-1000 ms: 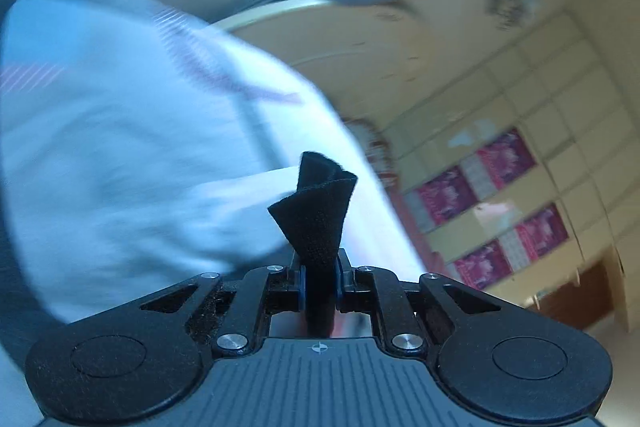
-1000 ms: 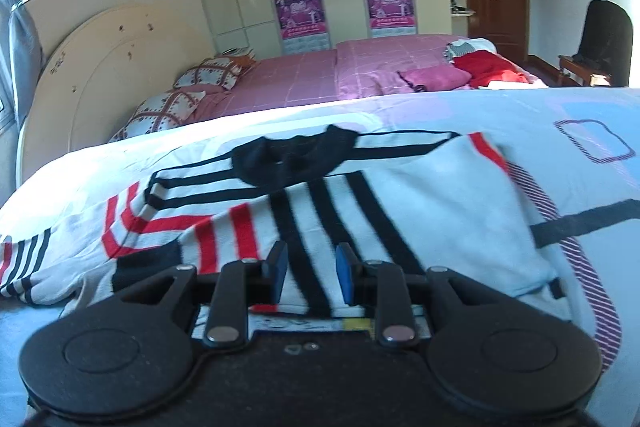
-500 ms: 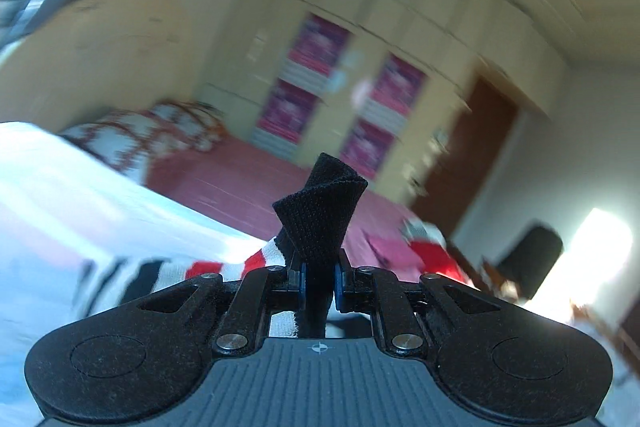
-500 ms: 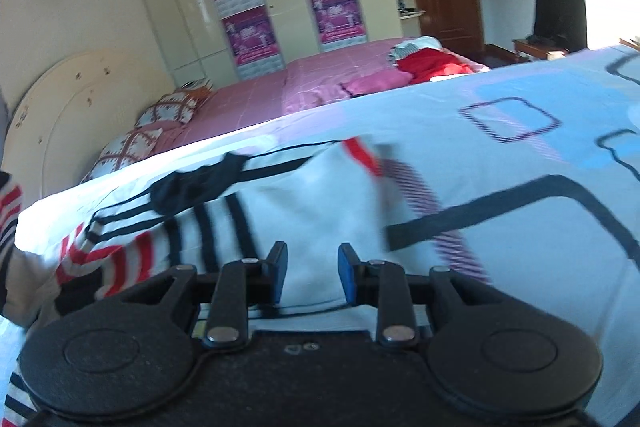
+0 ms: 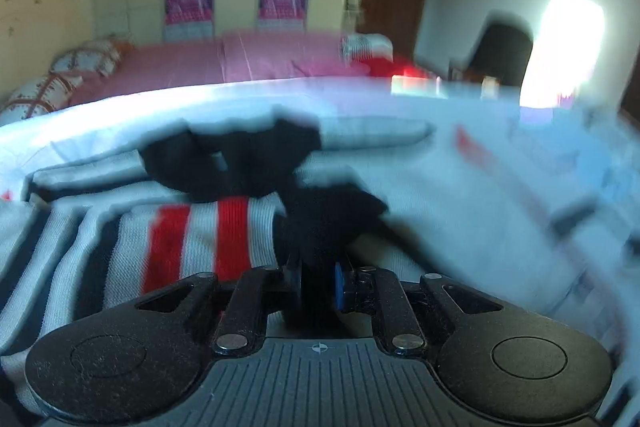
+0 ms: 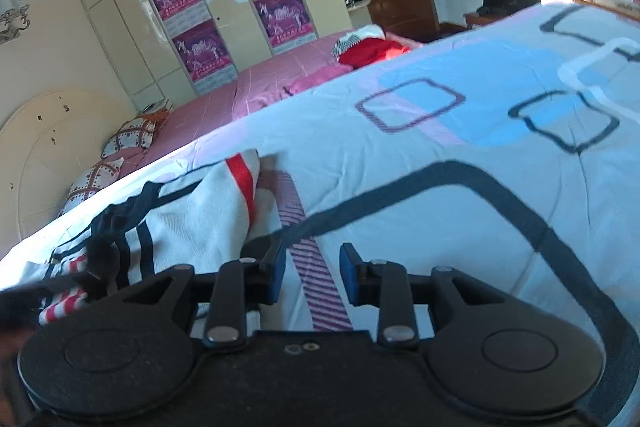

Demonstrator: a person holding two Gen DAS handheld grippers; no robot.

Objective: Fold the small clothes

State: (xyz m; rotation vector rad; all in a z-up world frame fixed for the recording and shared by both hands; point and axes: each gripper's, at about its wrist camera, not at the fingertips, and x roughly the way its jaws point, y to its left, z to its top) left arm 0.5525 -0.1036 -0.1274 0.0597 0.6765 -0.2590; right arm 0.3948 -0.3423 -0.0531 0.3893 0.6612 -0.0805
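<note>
The left gripper [image 5: 318, 281] is clamped on the black ribbed cuff [image 5: 320, 227] of a small white knitted sweater with black and red stripes [image 5: 192, 239], the dark fabric bunched up between its two blue-padded fingers. The sweater lies spread across the pale blue bedsheet printed with dark rounded rectangles [image 6: 460, 163], toward the head end of the bed, and its red-and-white striped sleeve runs leftward from the pinched cuff. Its black collar [image 5: 240, 163] sits just beyond that sleeve. The left wrist view is blurred, so finer folds in the cloth cannot be made out. The right gripper [image 6: 308, 279] hangs low over the sheet with its fingers apart and nothing between them; a purple striped band of the sheet's print shows through the gap. In the right wrist view the sweater [image 6: 192, 215] lies just left of that gripper, its red-edged border nearest the fingers, though whether the left finger touches the cloth cannot be told. Beyond the near bed stands a second bed with a pink cover [image 6: 256, 95], and cream wardrobe doors with purple posters [image 6: 188, 27] line the wall behind it.
</note>
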